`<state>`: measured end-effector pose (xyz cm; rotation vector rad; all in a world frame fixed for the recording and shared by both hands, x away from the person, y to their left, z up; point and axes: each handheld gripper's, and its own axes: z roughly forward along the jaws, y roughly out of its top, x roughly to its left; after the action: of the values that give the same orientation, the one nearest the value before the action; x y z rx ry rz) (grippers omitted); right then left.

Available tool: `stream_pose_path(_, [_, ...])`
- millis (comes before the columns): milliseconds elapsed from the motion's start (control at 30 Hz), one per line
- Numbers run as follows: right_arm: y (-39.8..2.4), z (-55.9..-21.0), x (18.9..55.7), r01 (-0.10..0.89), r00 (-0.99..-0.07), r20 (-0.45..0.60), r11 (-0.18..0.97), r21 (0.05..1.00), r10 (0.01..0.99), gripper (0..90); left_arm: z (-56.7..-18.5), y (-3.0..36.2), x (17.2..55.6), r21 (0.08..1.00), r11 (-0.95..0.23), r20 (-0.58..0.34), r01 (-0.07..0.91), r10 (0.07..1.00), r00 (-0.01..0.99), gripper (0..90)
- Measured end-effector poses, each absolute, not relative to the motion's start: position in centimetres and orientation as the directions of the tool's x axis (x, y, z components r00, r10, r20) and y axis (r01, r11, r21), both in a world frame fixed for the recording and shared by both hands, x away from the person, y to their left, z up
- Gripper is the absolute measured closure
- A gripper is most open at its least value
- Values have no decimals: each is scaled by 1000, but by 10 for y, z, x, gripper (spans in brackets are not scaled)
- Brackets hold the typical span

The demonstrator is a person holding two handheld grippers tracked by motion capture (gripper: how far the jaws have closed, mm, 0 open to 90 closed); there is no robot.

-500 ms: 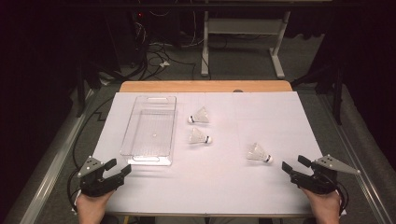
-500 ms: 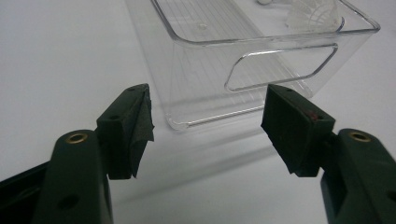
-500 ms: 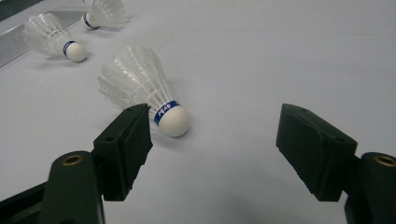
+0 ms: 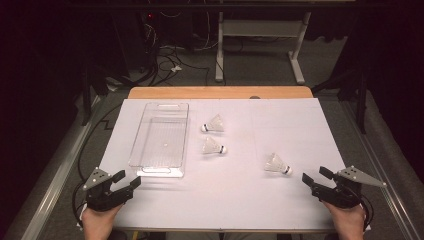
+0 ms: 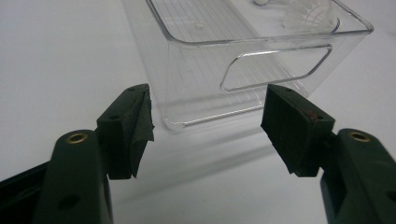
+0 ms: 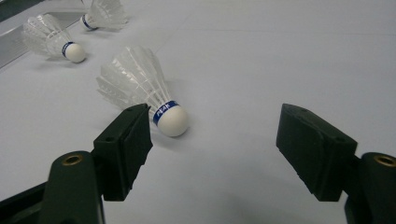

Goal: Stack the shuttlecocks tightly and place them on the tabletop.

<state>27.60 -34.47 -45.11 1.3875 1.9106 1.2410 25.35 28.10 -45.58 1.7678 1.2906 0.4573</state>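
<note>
White table (image 4: 240, 200) bears three feathered shuttlecocks (image 4: 276, 163), blue-banded white corks.

Likely a lab or test bay: white-covered table (image 4: 235, 200); beyond it dark floor, loose cables (image 4: 165, 60), a white desk frame (image 4: 260, 35).

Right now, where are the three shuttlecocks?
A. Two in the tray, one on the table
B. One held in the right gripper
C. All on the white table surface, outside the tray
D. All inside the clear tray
C: the high view shows the shuttlecocks lying on the white surface, right of the clear tray; the right gripper is open.
</note>
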Motion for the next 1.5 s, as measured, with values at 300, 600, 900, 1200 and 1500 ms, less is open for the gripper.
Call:
stream_pose_path(300, [-345, -451, 276, 494, -377, 129, 81, 866, 917, 268, -453, 277, 251, 814, -77, -203, 576, 891, 406, 345])
stream_pose_path(600, [-345, -452, 276, 495, -378, 132, 80, 865, 916, 268, -449, 270, 249, 818, -85, -205, 569, 881, 426, 346])
stream_pose_path(900, [-345, -452, 276, 496, -377, 131, 80, 864, 917, 268, -445, 257, 247, 818, -121, -193, 562, 863, 466, 351])
stream_pose_path(1200, [-344, -452, 276, 496, -380, 129, 84, 864, 916, 268, -443, 244, 247, 816, -148, -189, 559, 846, 499, 352])
stream_pose_path(1500, [-344, -452, 276, 493, -380, 127, 85, 866, 916, 268, -441, 230, 248, 815, -184, -176, 549, 825, 538, 354])
